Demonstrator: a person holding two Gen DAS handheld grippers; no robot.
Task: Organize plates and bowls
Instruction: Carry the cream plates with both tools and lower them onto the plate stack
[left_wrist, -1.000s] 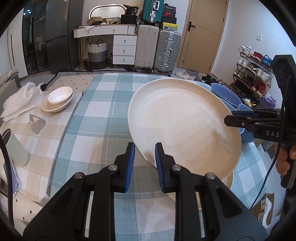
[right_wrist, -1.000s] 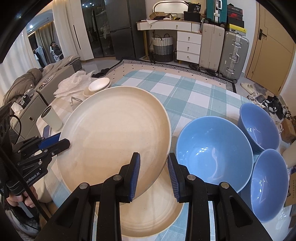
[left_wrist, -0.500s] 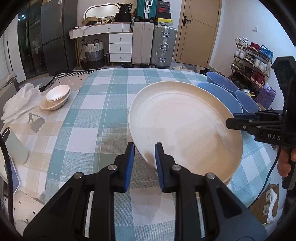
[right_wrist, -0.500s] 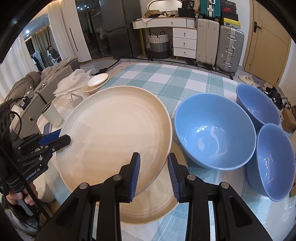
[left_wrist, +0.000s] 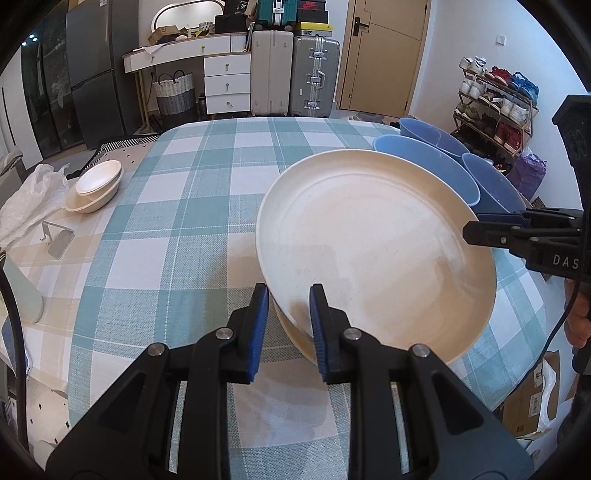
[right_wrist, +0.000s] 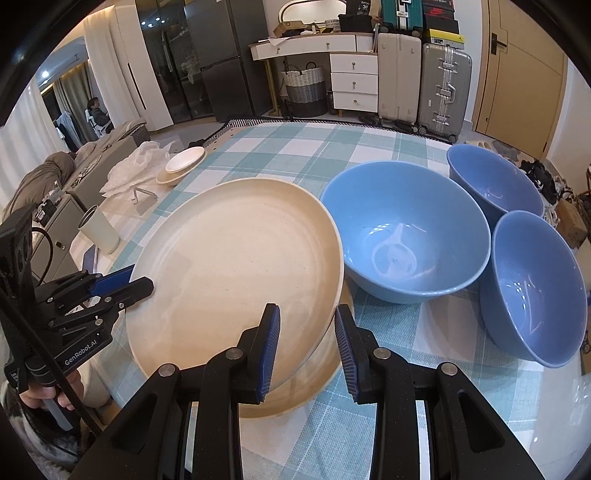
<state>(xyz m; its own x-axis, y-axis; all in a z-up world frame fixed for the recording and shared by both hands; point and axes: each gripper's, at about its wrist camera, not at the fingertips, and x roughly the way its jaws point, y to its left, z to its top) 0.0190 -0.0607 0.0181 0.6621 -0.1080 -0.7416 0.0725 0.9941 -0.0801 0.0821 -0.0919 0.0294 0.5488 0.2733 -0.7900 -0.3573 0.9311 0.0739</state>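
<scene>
Both grippers hold one cream plate by opposite rims: the left gripper pinches its near-left edge, the right gripper its near-right edge. The plate sits tilted over a second plate on the checked table. Three blue bowls stand just right of it.

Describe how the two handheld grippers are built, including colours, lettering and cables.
Both are matte black plastic with silver pivot bolts and blue ribbed pads lining the jaws. The left gripper carries white "GenRobot.AI" lettering and a black cable. The right gripper shows white letters "DAS", cut off at the frame edge, with a thin dark cable hanging below.
</scene>
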